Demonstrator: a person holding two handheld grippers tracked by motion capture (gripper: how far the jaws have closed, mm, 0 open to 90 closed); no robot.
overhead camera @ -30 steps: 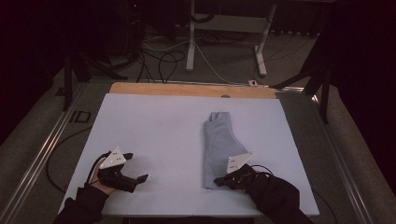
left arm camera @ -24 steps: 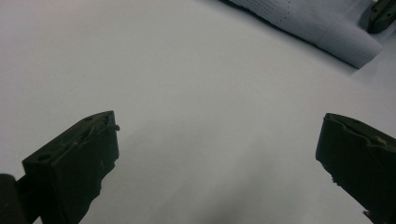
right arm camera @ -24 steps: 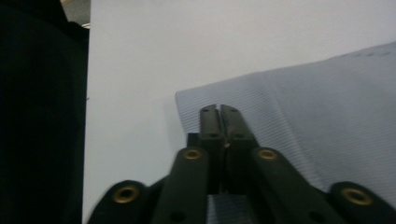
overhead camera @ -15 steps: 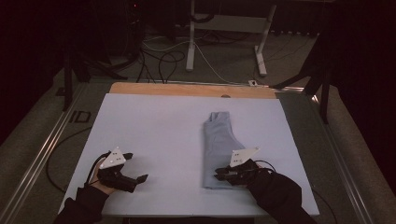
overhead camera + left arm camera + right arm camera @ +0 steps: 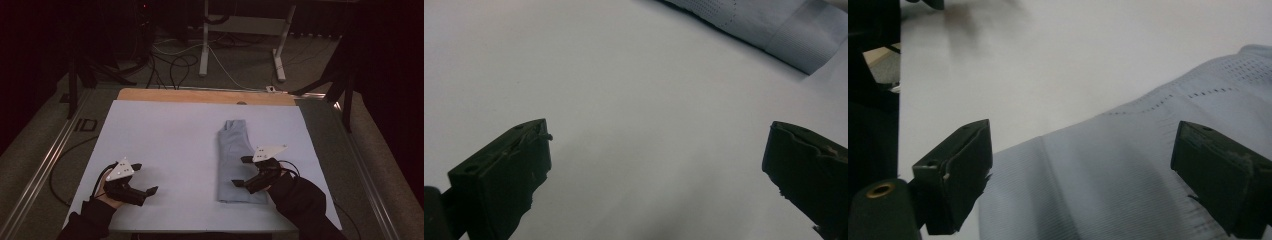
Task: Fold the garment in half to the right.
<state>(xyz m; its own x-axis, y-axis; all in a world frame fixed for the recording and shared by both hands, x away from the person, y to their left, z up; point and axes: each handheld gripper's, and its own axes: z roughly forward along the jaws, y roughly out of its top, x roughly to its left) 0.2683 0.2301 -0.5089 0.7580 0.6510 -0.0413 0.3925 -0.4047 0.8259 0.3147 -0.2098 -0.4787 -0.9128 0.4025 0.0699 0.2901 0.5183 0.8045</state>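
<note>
A folded pale-blue garment (image 5: 232, 150) lies flat on the right half of the white table cover (image 5: 165, 135), its long side running away from me. My right gripper (image 5: 240, 171) hovers just over the garment's near end. Its jaws have just been opening and now stand wide, with the cloth (image 5: 1128, 165) lying beneath them and nothing pinched between them. My left gripper (image 5: 146, 178) rests near the front left of the table, also open and holding nothing. In the left gripper view its jaws (image 5: 659, 145) frame bare cover, and a corner of the garment (image 5: 784, 30) lies farther off.
A wooden strip (image 5: 200, 95) runs along the table's far edge. Beyond it the floor holds cables (image 5: 170, 60) and white desk legs (image 5: 205, 40). A metal rail (image 5: 45, 160) runs along the left side. The left and middle of the cover are bare.
My right gripper has lifted slightly off the garment's near end and its jaws have spread apart, releasing the cloth. The left gripper has stayed put.
</note>
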